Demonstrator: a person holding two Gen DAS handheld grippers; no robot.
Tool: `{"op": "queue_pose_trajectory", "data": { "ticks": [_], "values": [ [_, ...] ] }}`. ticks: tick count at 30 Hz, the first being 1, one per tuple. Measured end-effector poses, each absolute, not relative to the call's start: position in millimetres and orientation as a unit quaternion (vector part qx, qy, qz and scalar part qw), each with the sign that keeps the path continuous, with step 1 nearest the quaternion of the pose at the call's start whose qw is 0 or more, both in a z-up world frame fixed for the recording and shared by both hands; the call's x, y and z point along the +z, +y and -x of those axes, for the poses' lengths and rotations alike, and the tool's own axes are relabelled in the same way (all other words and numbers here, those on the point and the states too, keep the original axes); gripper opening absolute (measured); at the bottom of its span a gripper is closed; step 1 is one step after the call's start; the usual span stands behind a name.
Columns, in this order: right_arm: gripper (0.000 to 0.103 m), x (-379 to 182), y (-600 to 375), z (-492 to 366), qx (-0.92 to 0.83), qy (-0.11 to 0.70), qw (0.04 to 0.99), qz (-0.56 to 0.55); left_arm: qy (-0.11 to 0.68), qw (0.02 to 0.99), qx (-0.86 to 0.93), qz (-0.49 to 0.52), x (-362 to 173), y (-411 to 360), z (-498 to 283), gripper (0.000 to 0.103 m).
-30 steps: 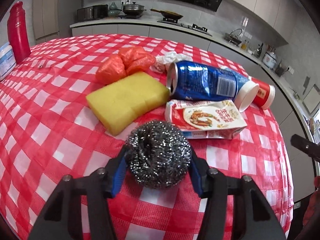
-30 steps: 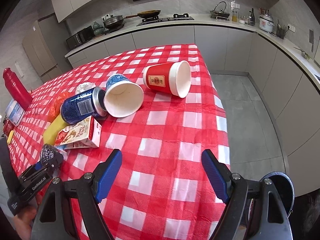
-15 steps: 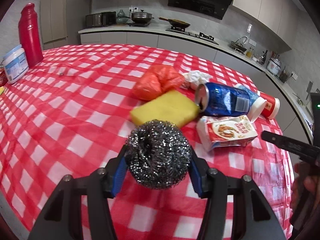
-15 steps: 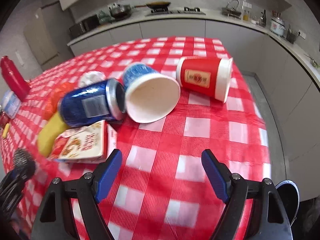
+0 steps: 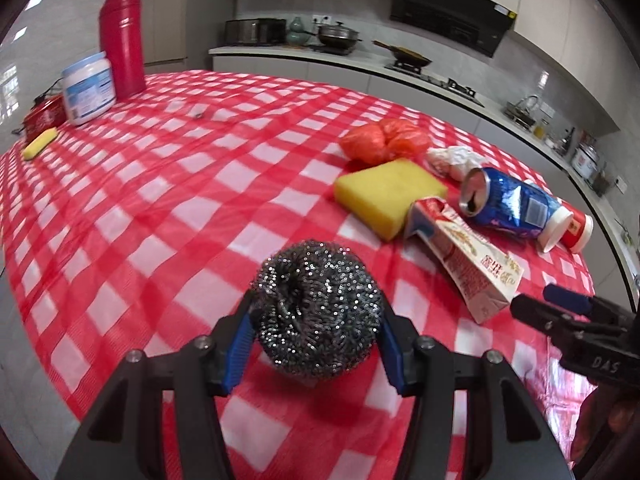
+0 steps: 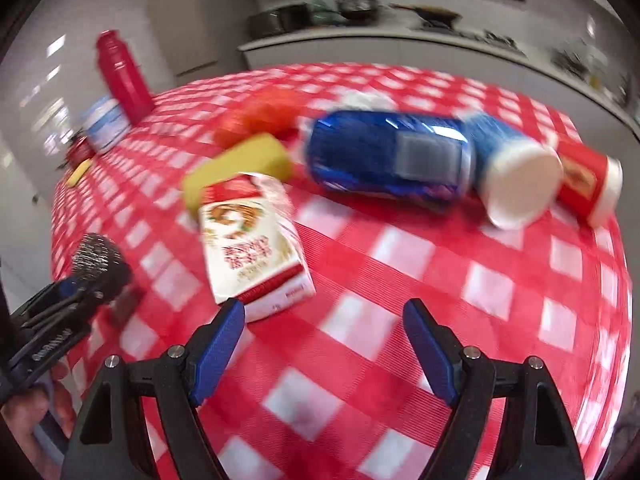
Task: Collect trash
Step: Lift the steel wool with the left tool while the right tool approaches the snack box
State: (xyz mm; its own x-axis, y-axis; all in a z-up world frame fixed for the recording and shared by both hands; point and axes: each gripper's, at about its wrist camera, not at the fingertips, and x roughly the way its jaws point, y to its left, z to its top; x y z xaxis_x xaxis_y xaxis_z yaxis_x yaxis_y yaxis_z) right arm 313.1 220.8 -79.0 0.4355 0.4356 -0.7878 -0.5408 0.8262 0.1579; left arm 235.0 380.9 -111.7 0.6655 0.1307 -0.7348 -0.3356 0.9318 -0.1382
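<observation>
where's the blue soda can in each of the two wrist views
Left wrist: the blue soda can lies on its side at right of centre, open end facing the yellow sponge.
Right wrist: the can lies above centre, blurred, with the sponge to its left.
Shared landmark: the red and white carton lies just in front of the can in both views.

Checkered table (image 5: 168,208) (sponge (image 5: 388,194), can (image 5: 506,204))
</observation>
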Motion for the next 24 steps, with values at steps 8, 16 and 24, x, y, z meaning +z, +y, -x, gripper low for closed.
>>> {"op": "queue_pose_trajectory", "data": {
  "ticks": [8, 16, 24],
  "values": [
    [0.088, -78.7, 260.1, -327.8, 0.33, 0.454, 0.823, 0.089, 0.385, 0.902, 0.142, 0.137, -110.3, 396.0, -222.2, 0.056],
    [0.089, -79.2, 289.6, -338.4, 0.314, 0.446, 0.832, 0.101, 0.386, 0.901, 0.146, 0.136, -111.0, 412.4, -226.4, 0.056],
    [0.089, -89.8, 314.1, -359.1, 0.291, 0.468, 0.829, 0.1, 0.392, 0.899, 0.14, 0.135, -114.5, 425.5, -241.1, 0.056]
  ]
}}
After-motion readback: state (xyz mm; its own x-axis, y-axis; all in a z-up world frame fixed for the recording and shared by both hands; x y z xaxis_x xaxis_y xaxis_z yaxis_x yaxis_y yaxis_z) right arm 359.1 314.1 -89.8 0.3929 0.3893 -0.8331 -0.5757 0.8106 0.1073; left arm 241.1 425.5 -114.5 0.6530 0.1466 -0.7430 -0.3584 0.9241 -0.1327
